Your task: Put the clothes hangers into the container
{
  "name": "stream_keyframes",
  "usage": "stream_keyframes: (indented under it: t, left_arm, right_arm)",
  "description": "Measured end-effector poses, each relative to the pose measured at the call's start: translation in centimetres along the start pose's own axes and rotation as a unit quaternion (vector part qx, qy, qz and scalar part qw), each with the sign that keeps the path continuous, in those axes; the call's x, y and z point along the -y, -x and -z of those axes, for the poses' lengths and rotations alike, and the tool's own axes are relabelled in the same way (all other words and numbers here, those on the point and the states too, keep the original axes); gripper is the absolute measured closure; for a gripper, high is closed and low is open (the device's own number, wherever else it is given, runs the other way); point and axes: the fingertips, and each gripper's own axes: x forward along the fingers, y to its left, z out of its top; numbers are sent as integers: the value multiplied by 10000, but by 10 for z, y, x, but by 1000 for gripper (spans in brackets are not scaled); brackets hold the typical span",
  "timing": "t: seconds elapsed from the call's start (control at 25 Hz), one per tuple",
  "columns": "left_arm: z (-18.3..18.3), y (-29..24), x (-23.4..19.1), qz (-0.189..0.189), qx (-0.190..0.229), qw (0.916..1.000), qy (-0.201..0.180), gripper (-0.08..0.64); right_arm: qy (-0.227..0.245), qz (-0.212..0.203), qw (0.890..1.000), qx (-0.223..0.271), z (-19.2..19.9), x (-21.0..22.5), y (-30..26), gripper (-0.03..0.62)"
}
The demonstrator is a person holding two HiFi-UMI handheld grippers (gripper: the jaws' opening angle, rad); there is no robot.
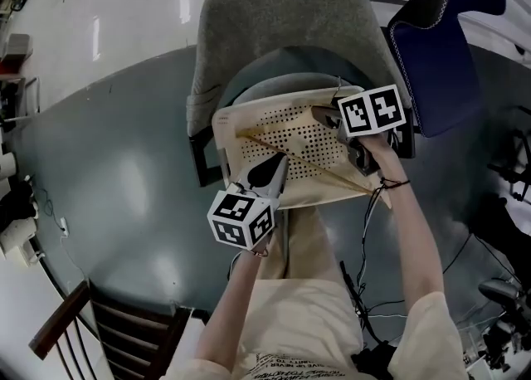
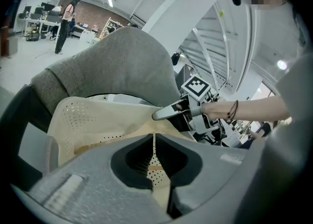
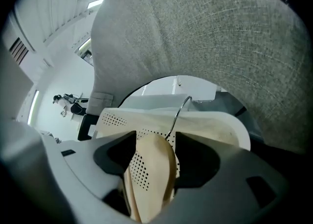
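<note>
A cream perforated container point(image 1: 222, 133) sits on the seat of a grey padded chair point(image 1: 274, 13). A thin wooden hanger point(image 1: 299, 160) lies slantwise inside it. My left gripper point(image 1: 270, 175) is at the container's near edge, its jaws shut on the cream rim point(image 2: 88, 120). My right gripper point(image 1: 330, 119) is over the container's far right corner. In the right gripper view its jaws point(image 3: 151, 154) stand open around a pale wooden hanger point(image 3: 151, 179). That hanger's wire hook point(image 3: 177, 115) points toward the container's rim point(image 3: 215, 125).
The chair's tall grey back point(image 3: 195, 32) rises right behind the container. A dark blue seat point(image 1: 440, 46) stands to the right, a wooden chair point(image 1: 108, 328) at the lower left. Black cables point(image 1: 365, 262) trail on the floor by the person's legs.
</note>
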Motion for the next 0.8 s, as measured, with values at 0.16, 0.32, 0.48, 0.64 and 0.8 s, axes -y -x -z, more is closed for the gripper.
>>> stream_keyframes:
  t: [0.16, 0.32, 0.48, 0.64, 0.8]
  left_arm:
    - [-4, 0, 1, 11, 27, 10000, -25, 529]
    - [-14, 2, 5, 53, 64, 9999, -106, 529]
    - [-25, 5, 14, 139, 136, 9997, -167, 529]
    - [-37, 14, 25, 195, 231, 9992, -261, 529]
    - [-52, 24, 36, 267, 335, 9984, -377, 529]
  right_arm:
    - [-134, 212, 9994, 218, 1, 2, 5, 341]
    - [-192, 529, 9972, 485, 1, 6, 19, 341]
    - [-197, 653, 9942, 835, -2, 4, 39, 348]
    - [-34, 582, 9923, 1088, -1, -12, 57, 428]
    - [229, 604, 9898, 1270, -2, -30, 78, 519]
